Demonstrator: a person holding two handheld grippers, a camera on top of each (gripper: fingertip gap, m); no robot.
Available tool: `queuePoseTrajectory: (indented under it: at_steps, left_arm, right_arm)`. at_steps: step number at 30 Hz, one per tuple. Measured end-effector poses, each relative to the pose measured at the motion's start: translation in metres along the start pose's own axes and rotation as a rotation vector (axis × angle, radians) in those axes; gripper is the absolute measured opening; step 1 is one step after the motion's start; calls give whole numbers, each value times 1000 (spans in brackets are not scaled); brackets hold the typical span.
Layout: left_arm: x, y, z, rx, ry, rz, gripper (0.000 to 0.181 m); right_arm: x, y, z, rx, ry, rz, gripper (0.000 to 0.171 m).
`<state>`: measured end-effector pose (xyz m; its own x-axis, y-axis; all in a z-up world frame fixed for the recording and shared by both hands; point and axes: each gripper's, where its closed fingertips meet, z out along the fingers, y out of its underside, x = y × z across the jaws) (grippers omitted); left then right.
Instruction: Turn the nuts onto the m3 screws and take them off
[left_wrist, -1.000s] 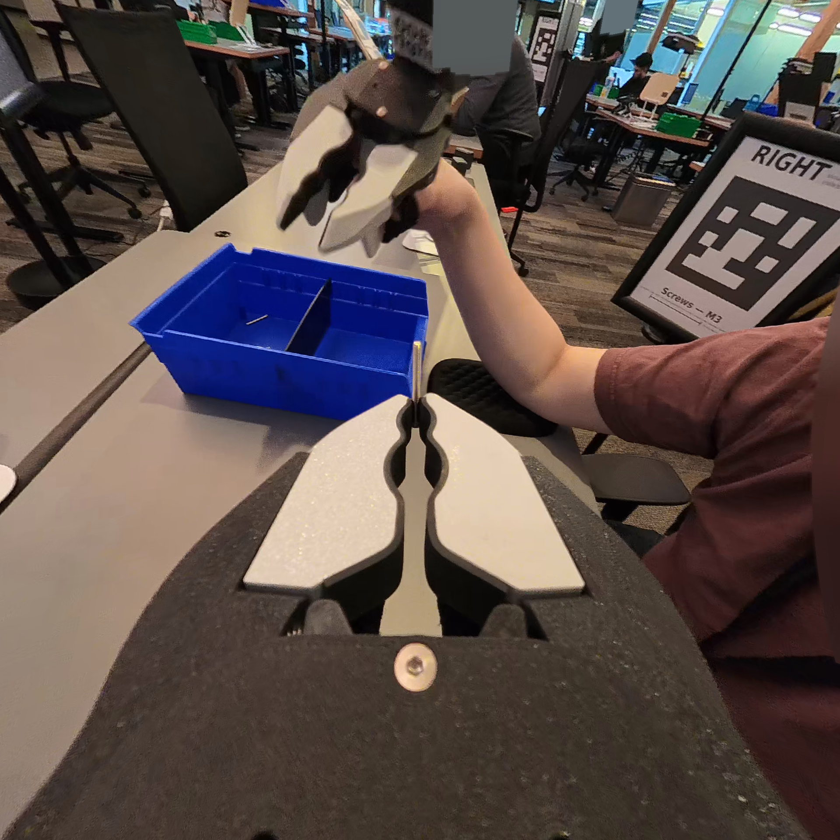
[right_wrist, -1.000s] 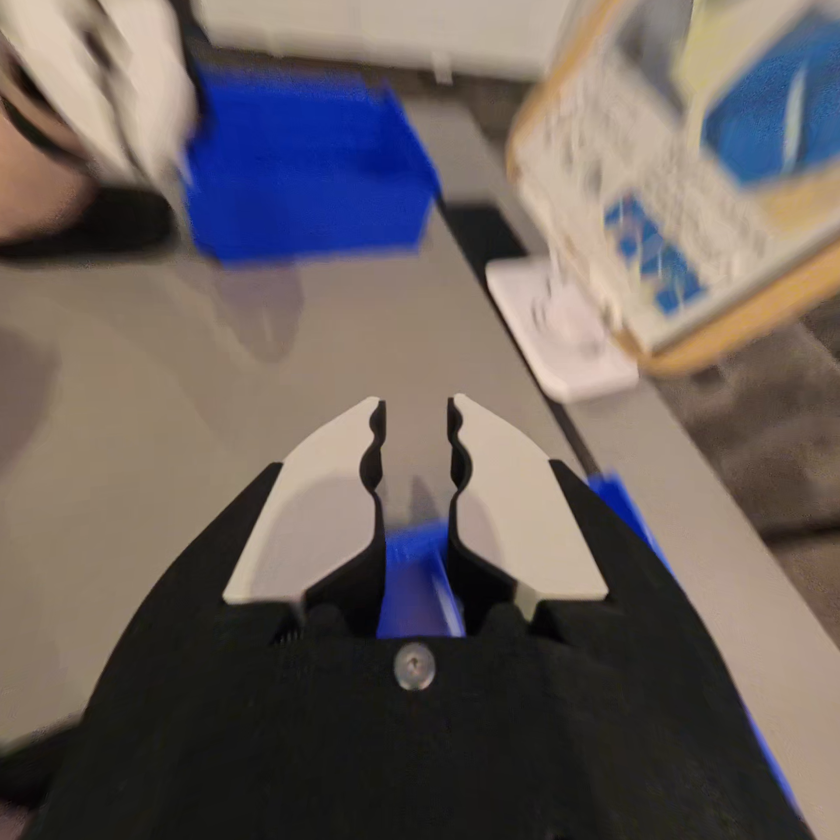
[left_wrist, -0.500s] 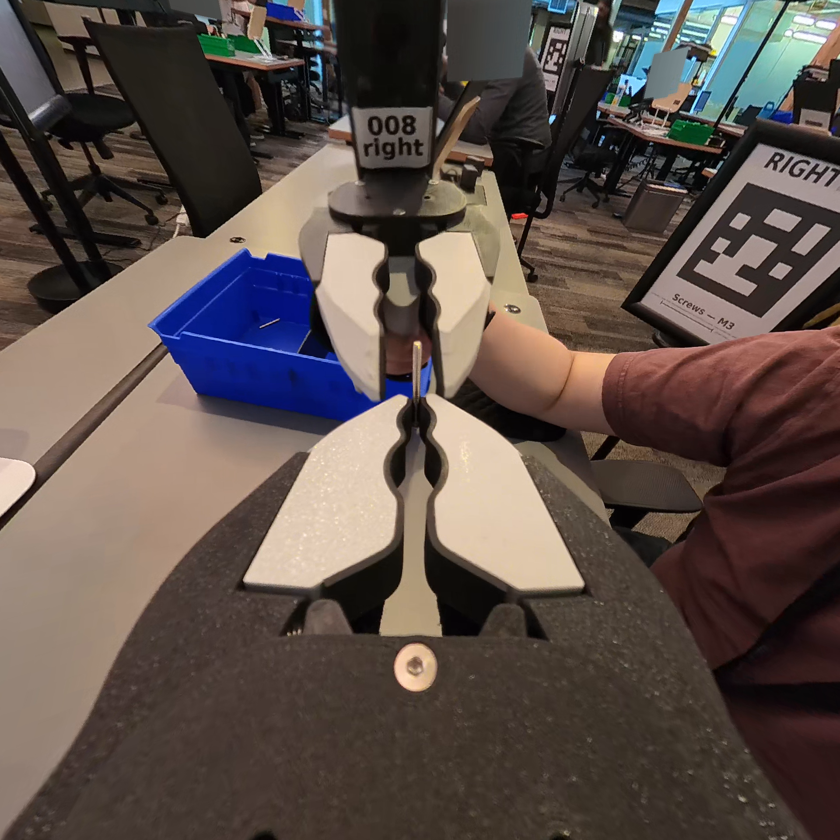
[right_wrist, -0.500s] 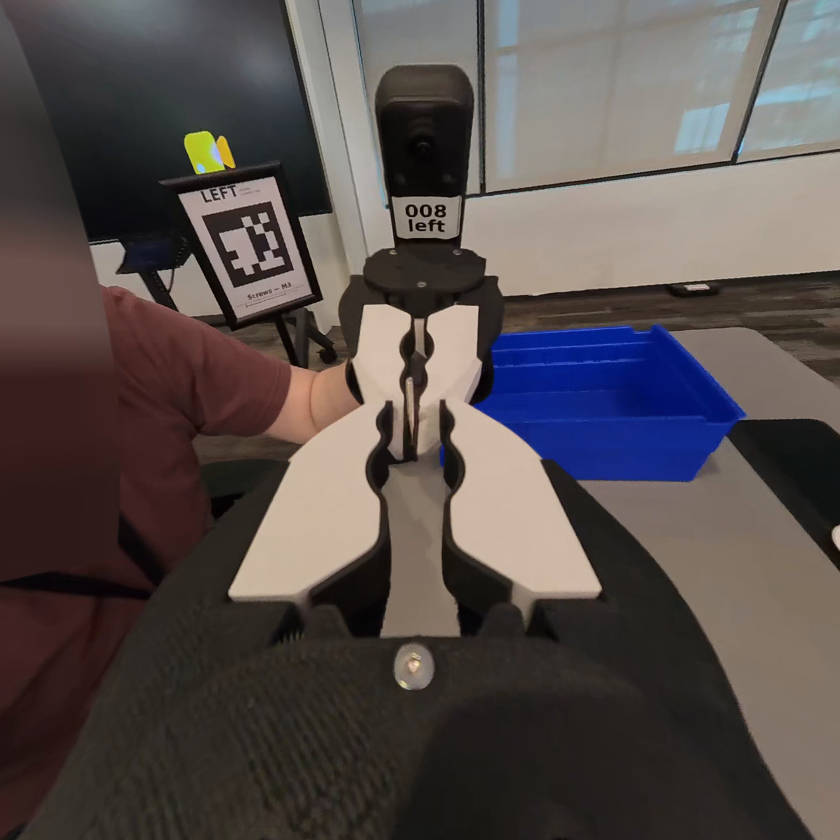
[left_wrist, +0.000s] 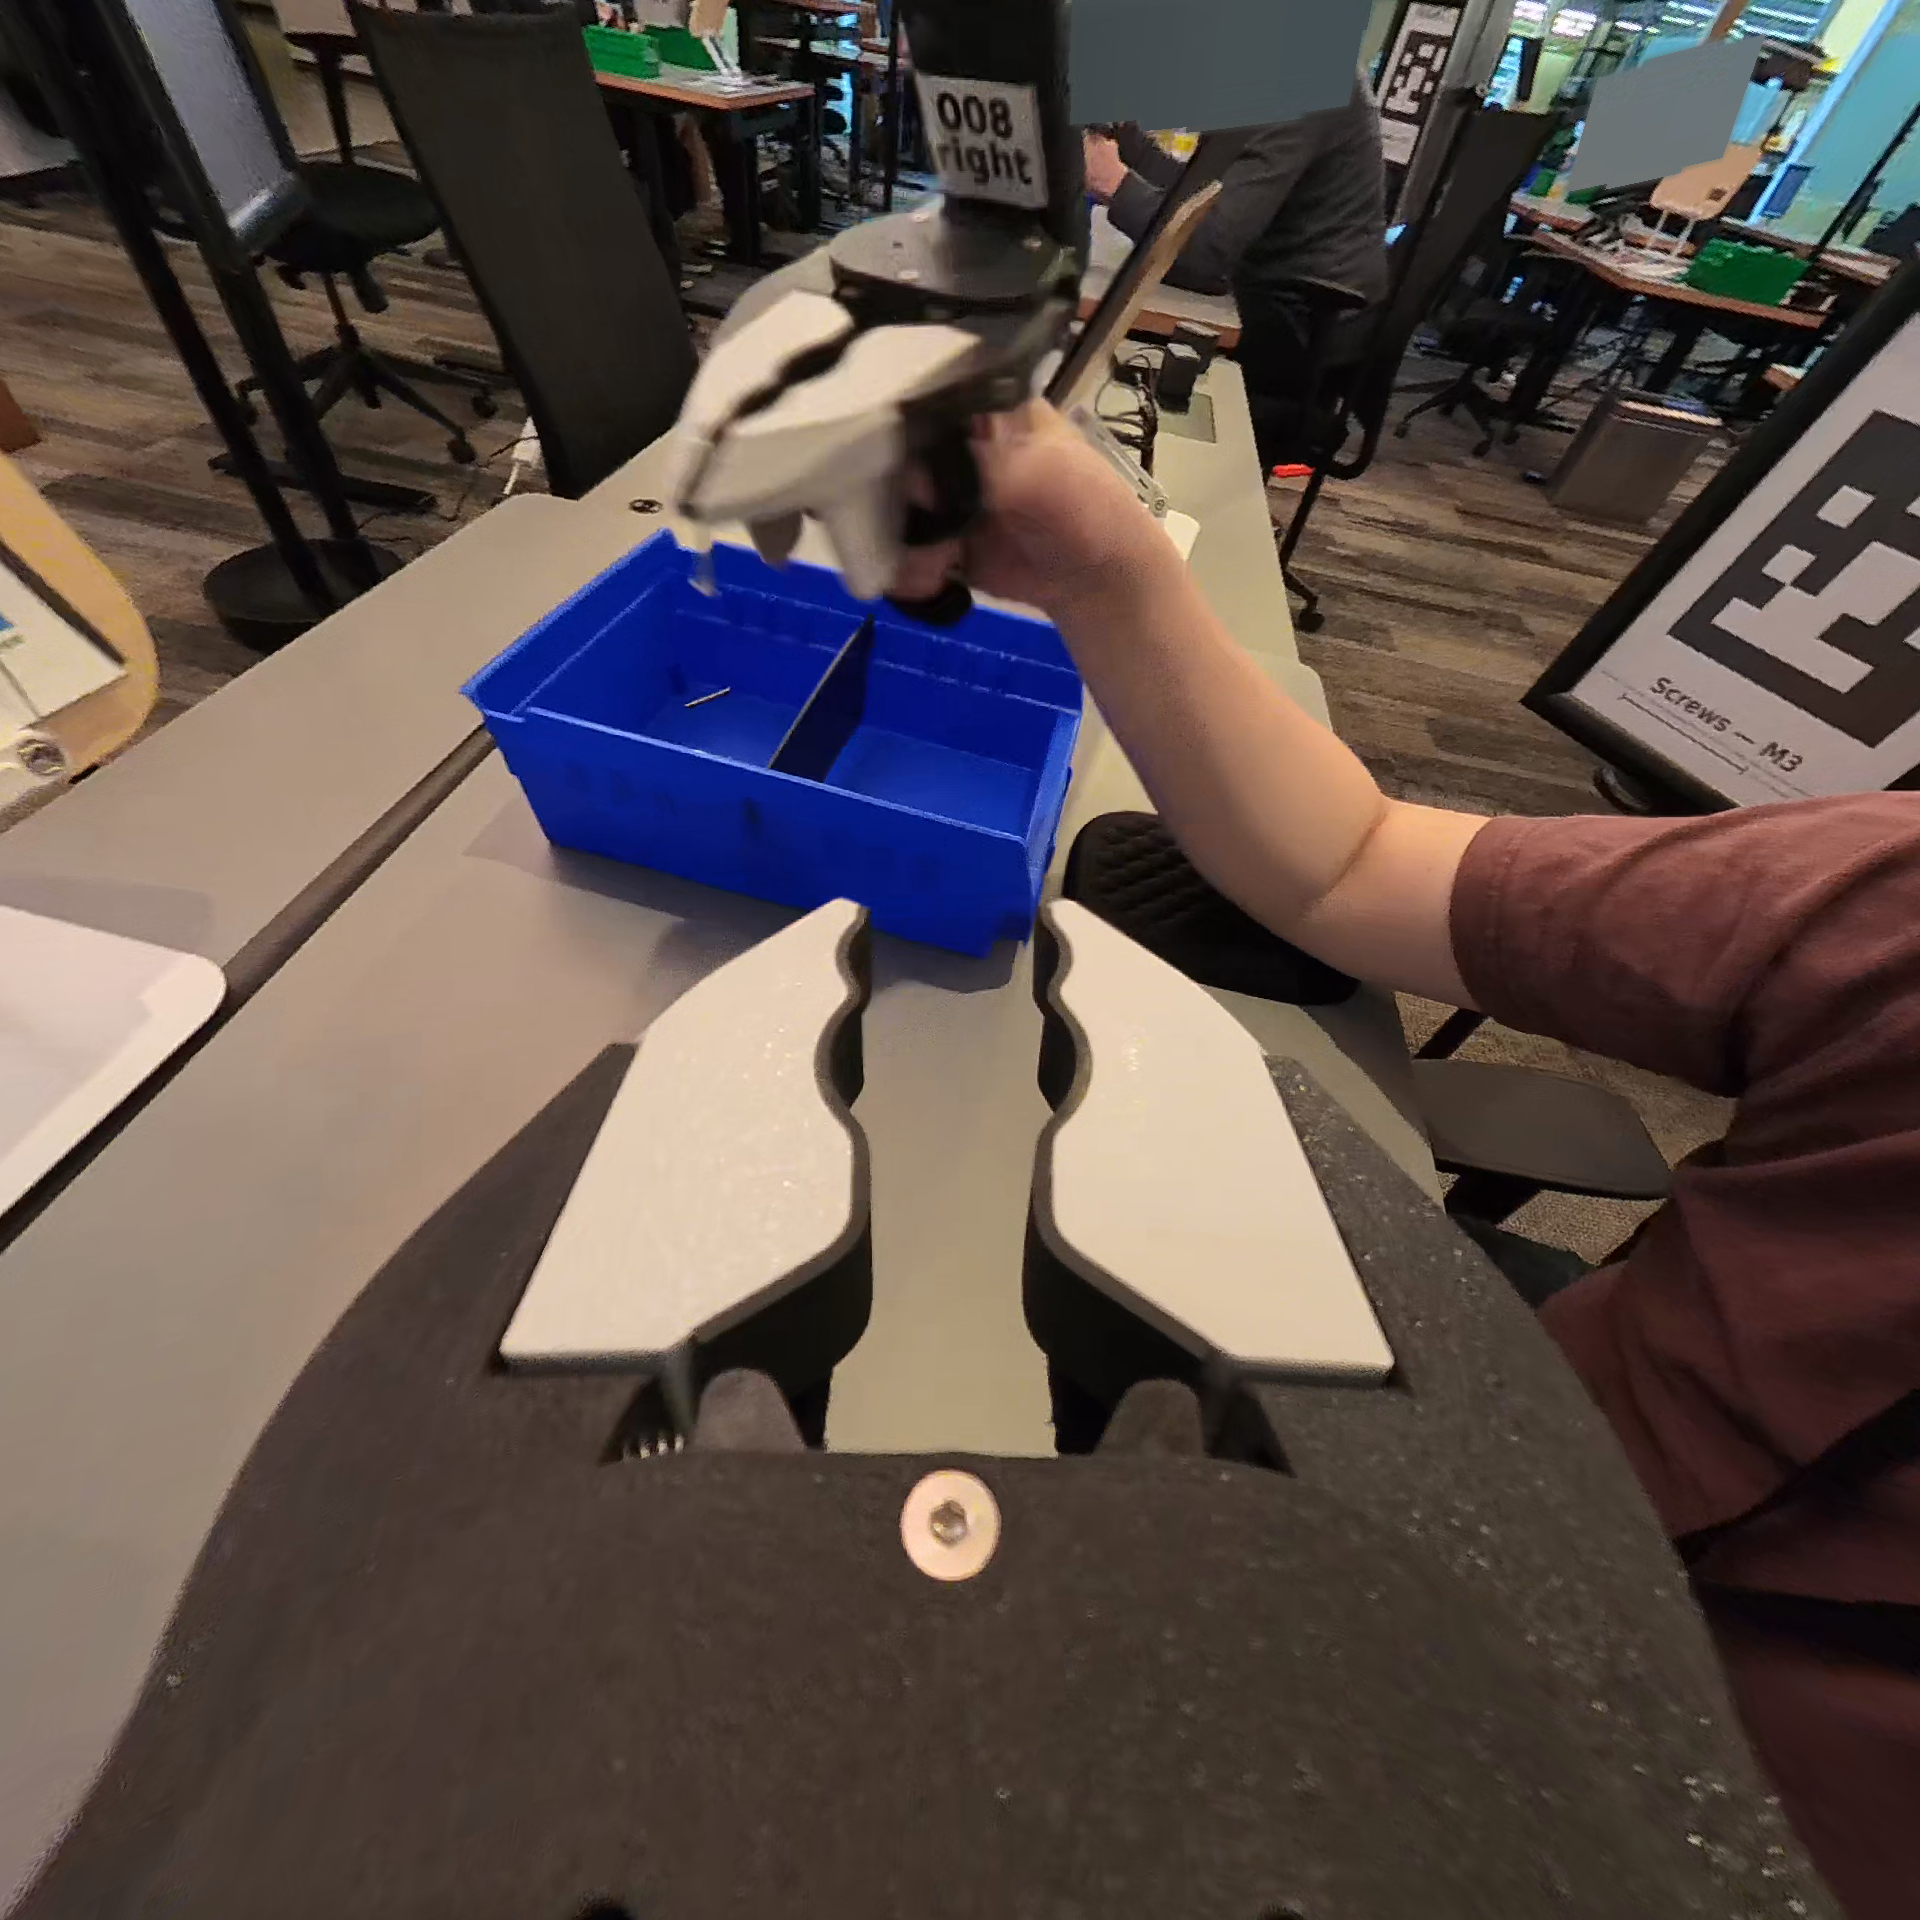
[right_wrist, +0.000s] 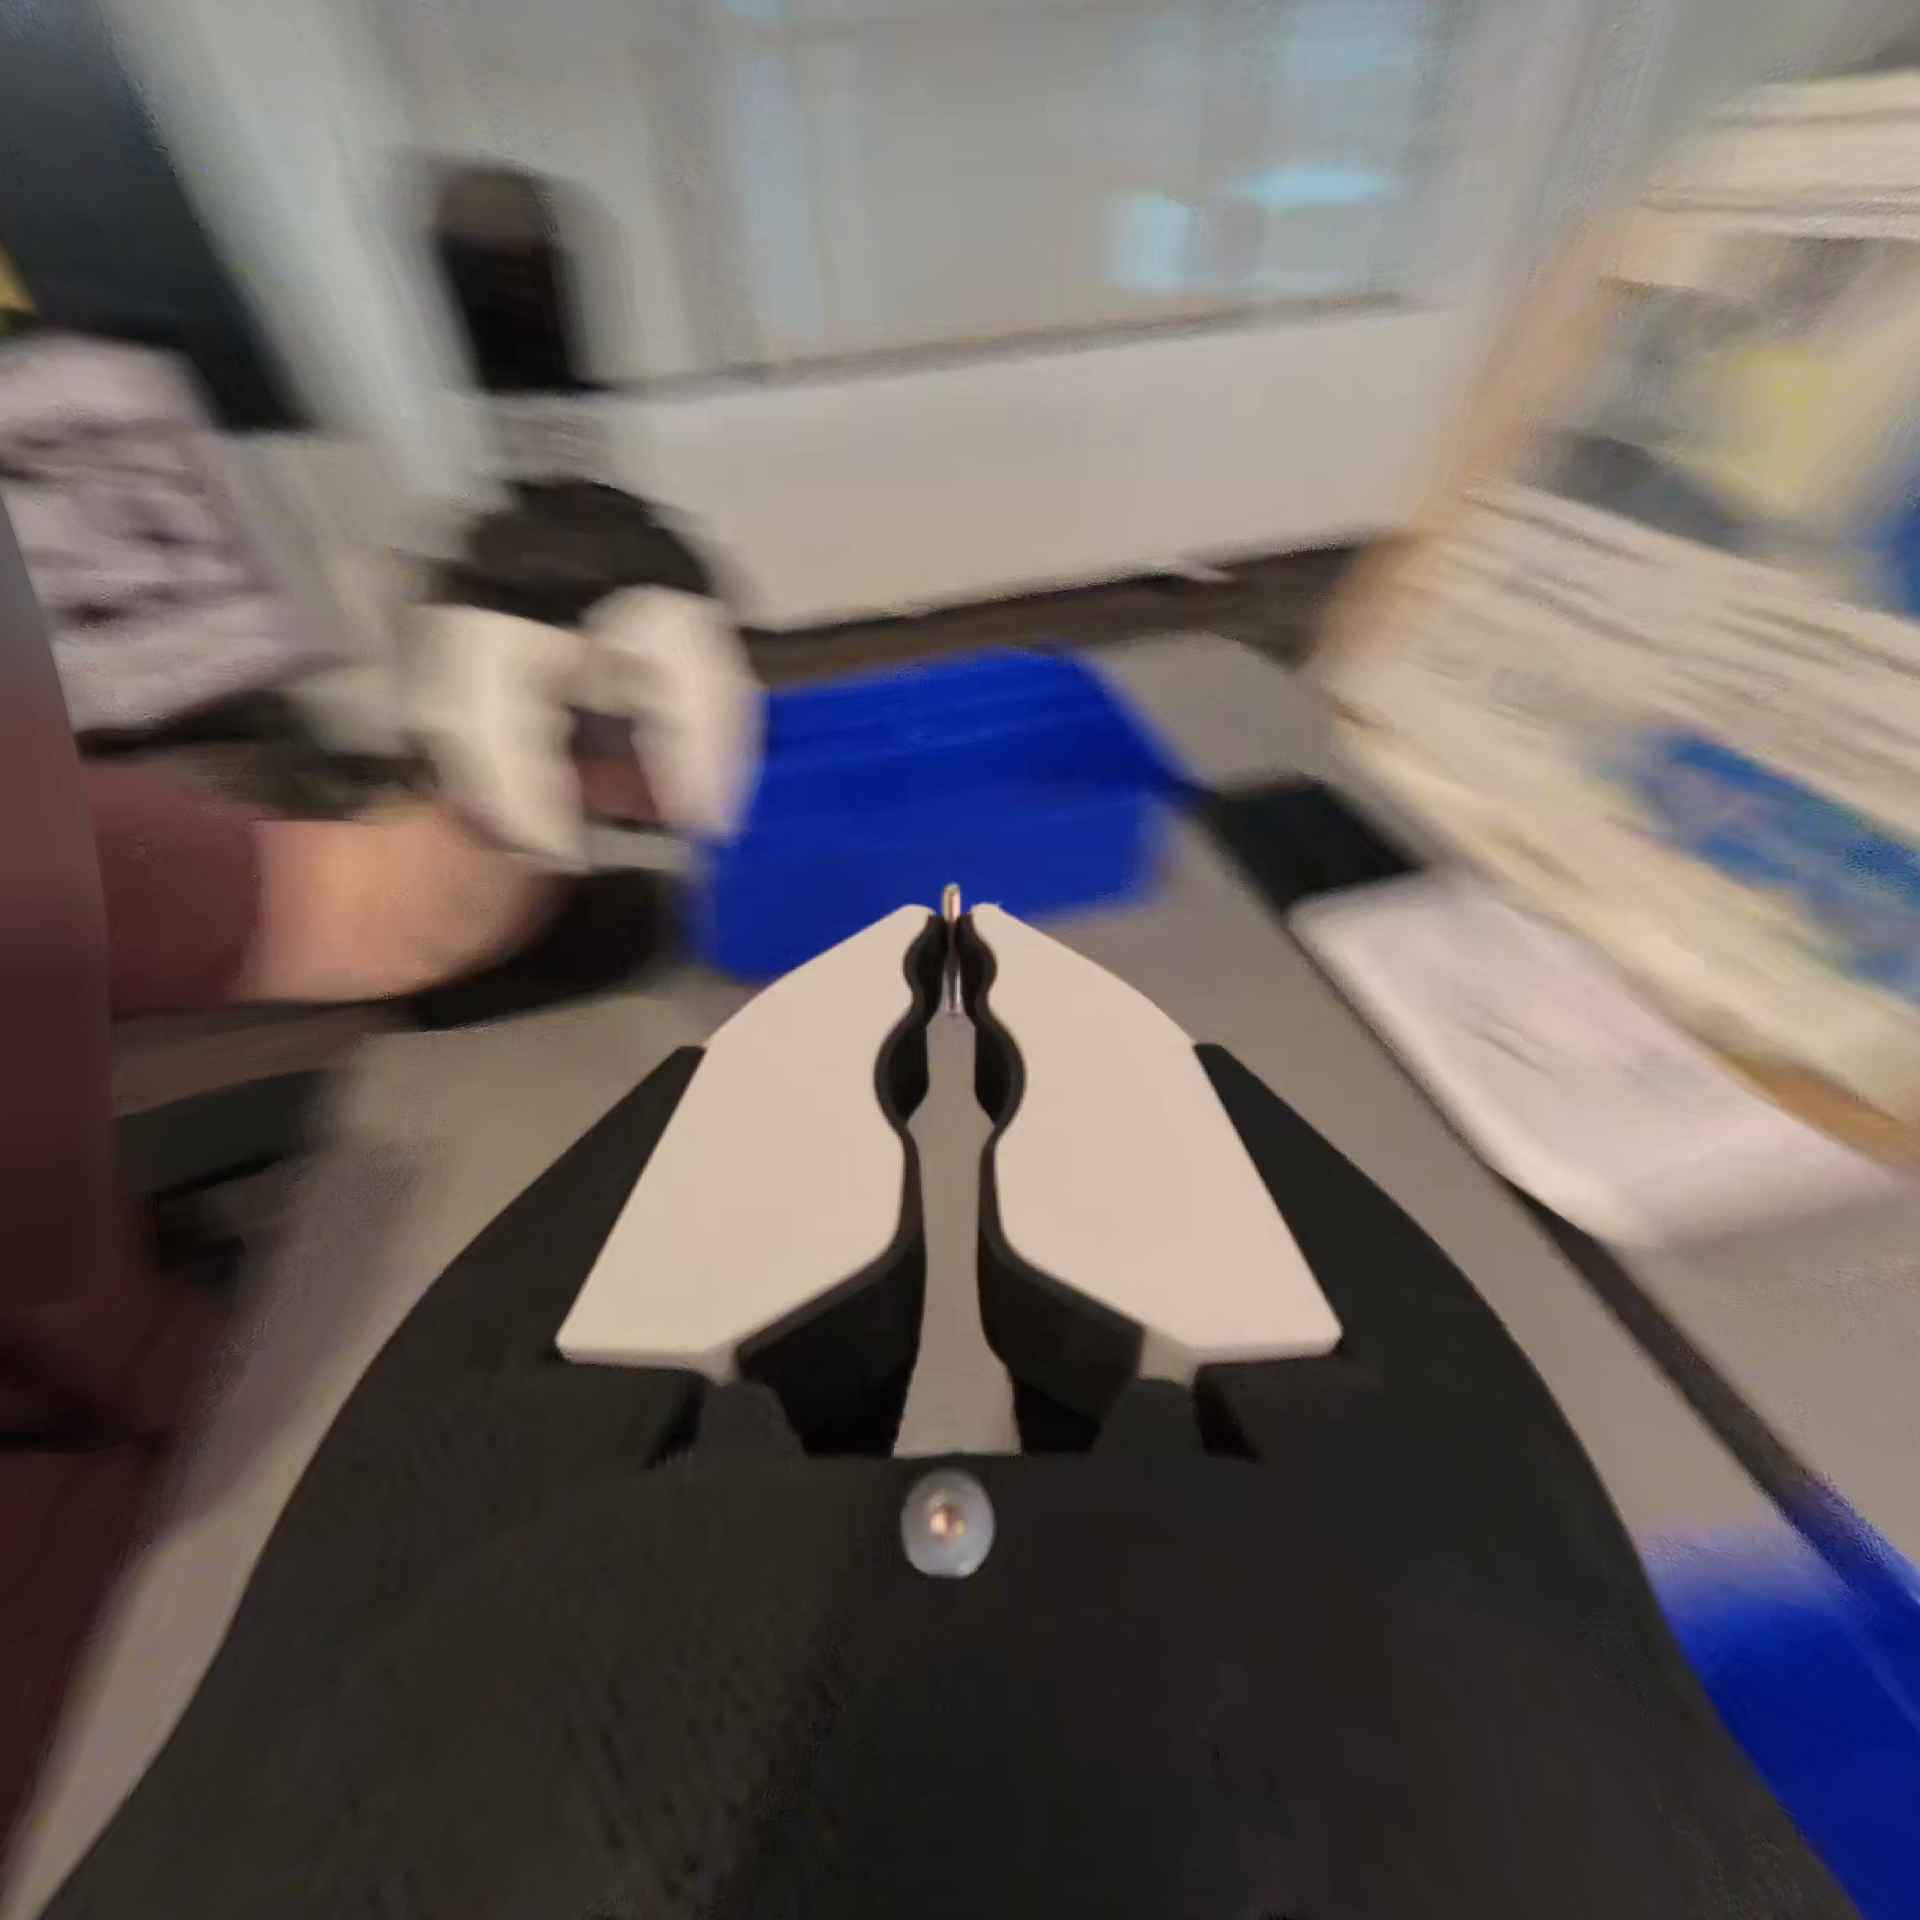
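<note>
Silver M3 screw (right_wrist: 951, 948) pinched between right gripper (right_wrist: 951, 914) jaws, tip poking just past the fingertips; nut on it — can't tell, too small. Second screw (left_wrist: 707, 697) lies loose in the left compartment of the blue bin (left_wrist: 790, 831); right compartment looks bare from this angle. From the left wrist view, right gripper hangs above the bin's far left corner, jaws tilted down, screw tip showing below them. Left gripper (left_wrist: 948, 925) jaws apart at a moderate gap, holding nothing, near side of the bin. Bin sits on grey surface (left_wrist: 343, 1039). Black pad (left_wrist: 1174, 904) just right of the bin, under the person's forearm (left_wrist: 1226, 748). Right wrist view heavily motion-blurred.
</note>
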<state>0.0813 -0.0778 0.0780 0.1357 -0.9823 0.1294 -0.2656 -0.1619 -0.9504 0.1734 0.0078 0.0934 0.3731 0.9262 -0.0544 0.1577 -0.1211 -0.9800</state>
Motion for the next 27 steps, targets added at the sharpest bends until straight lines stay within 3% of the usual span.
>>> queuePoseTrajectory:
  at_steps: [3, 5, 10, 12, 14, 18, 21, 27]
  left_arm:
    - [-7, 1, -8, -24, -31, -12, 29]
    - [-10, 3, -12, -48, -49, -13, 29]
    - [-19, 8, -21, -95, -79, -40, 29]
    - [-23, 13, -22, -114, -86, -69, 29]
    - [-26, 18, -22, -146, -88, -90, 29]
    - [-41, 26, -36, -201, -162, -95, 28]
    - [-67, 38, -64, -283, -314, -92, 26]
    - [-126, 108, -143, -609, -651, -275, 24]
  right_arm:
    - [134, 74, -86, -381, 697, -7, 3]
    - [169, 123, -126, -618, 856, 65, 3]
    - [188, 187, -142, -819, 892, 266, 4]
    - [191, 200, -150, -902, 930, 264, 5]
    - [194, 204, -148, -908, 932, 267, 16]
    - [195, 186, -144, -815, 940, 245, 22]
    - [193, 163, -142, -739, 960, 189, 22]
    - [186, 139, -132, -704, 970, 88, 22]
